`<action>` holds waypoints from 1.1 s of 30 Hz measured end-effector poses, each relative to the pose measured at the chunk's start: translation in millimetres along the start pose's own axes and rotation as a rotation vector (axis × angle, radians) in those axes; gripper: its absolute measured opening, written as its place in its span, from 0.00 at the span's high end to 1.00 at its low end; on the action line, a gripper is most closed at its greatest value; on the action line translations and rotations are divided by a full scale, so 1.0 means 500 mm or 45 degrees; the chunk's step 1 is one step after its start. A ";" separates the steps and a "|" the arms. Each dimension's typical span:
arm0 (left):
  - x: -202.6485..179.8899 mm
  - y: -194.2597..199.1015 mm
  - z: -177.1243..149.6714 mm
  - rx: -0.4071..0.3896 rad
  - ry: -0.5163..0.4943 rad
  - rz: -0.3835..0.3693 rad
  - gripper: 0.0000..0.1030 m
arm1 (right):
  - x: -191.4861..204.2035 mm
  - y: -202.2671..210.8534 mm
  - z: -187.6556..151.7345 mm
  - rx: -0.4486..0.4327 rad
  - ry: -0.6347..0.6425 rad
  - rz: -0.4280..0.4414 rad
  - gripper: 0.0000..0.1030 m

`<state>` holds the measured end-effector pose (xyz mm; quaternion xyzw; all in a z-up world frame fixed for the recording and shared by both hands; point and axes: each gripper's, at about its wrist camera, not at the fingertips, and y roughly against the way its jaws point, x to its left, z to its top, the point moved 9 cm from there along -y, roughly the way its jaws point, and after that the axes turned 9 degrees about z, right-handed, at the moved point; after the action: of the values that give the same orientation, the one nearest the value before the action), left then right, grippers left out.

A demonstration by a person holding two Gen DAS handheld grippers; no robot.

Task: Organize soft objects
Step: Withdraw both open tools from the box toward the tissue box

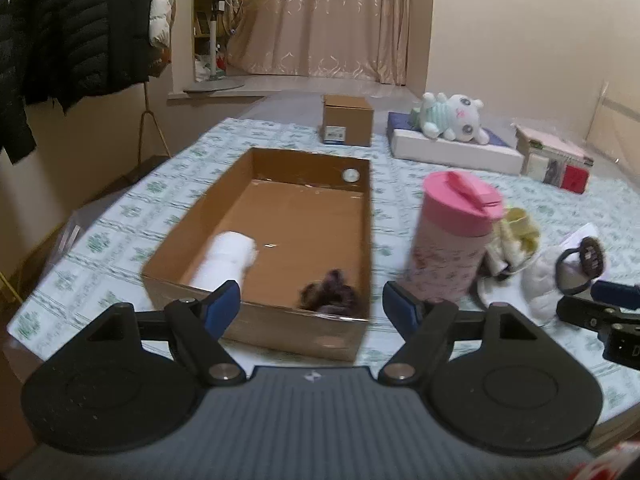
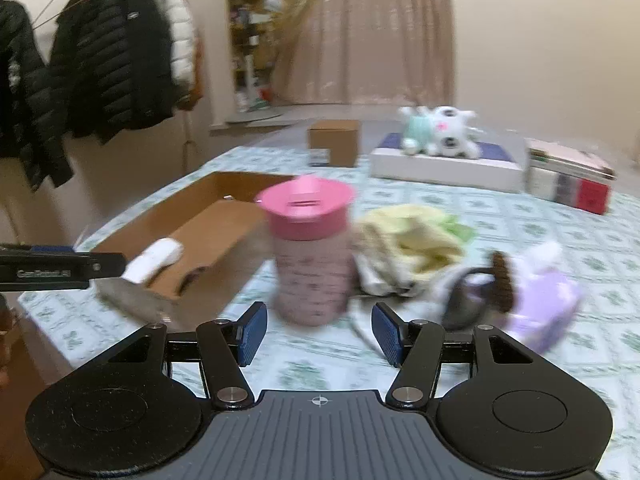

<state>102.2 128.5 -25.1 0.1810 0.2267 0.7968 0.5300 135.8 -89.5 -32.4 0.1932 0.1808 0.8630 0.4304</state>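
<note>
Patterned bedding (image 1: 280, 136) fills the left wrist view: the left gripper (image 1: 311, 298), spread and empty, faces the cardboard box (image 1: 362, 236) at frame centre. Right wrist view: the right gripper (image 2: 319, 330), half-spread and empty, has the yellow cloth (image 2: 416, 240) upper right, nearer it.

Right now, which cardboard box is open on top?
The long shallow box in front, holding a white roll. The small cube box behind it is closed.
</note>
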 end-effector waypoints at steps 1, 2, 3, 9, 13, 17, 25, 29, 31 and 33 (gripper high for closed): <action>-0.012 0.002 0.000 0.006 0.005 -0.021 0.25 | -0.016 0.014 -0.003 -0.010 -0.016 -0.018 0.44; -0.028 0.006 -0.002 0.016 -0.001 -0.047 0.25 | -0.034 0.027 -0.003 -0.020 -0.036 -0.038 0.44; -0.042 0.008 -0.005 0.024 -0.014 -0.067 0.25 | -0.051 0.040 -0.004 -0.030 -0.055 -0.058 0.44; -0.116 0.019 -0.021 0.074 -0.069 -0.182 0.25 | -0.144 0.102 -0.013 -0.074 -0.166 -0.164 0.44; -0.155 0.020 -0.030 0.097 -0.094 -0.223 0.25 | -0.186 0.127 -0.020 -0.085 -0.204 -0.203 0.44; -0.189 0.020 -0.035 0.107 -0.136 -0.253 0.25 | -0.212 0.142 -0.023 -0.096 -0.227 -0.220 0.44; -0.247 0.013 -0.060 0.120 -0.237 -0.287 0.25 | -0.231 0.133 -0.025 -0.076 -0.204 -0.211 0.44; -0.275 0.004 -0.070 0.119 -0.282 -0.309 0.25 | -0.244 0.119 -0.028 -0.052 -0.202 -0.204 0.44; -0.286 -0.002 -0.073 0.124 -0.289 -0.322 0.25 | -0.248 0.112 -0.028 -0.039 -0.181 -0.198 0.44; -0.295 -0.011 -0.077 0.132 -0.293 -0.336 0.25 | -0.250 0.101 -0.026 -0.023 -0.139 -0.192 0.44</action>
<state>141.1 -12.8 -67.0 0.2668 0.2271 0.6816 0.6424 164.7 -221.5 -41.4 0.2220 0.1634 0.8180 0.5049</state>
